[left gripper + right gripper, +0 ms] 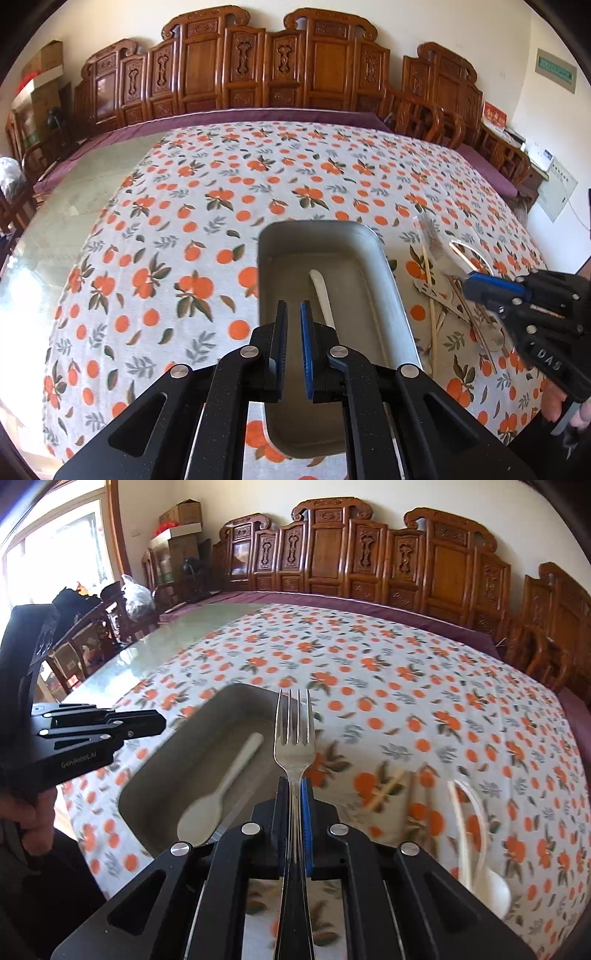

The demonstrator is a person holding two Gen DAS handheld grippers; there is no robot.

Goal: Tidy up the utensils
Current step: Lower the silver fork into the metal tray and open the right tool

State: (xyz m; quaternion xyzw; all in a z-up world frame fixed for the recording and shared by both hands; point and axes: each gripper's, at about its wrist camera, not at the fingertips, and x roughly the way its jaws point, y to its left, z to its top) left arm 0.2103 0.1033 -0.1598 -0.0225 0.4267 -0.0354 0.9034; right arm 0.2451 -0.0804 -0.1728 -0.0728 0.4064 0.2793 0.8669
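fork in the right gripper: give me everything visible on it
The fork is shiny silver metal with four tines and a slim neck. The right gripper is shut on it just below the head, pads on either side; the handle runs back between the fingers toward the camera. The tines point forward and away, over the near right edge of the grey metal tray. It touches nothing but the gripper. From the left wrist view it is only a blur.

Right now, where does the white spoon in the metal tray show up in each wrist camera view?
Left wrist view: only the white spoon handle shows, inside the metal tray, just right of the left gripper.
Right wrist view: the whole spoon lies diagonally in the tray, left of the fork.
Shared landmark: the tray on the orange-print tablecloth.
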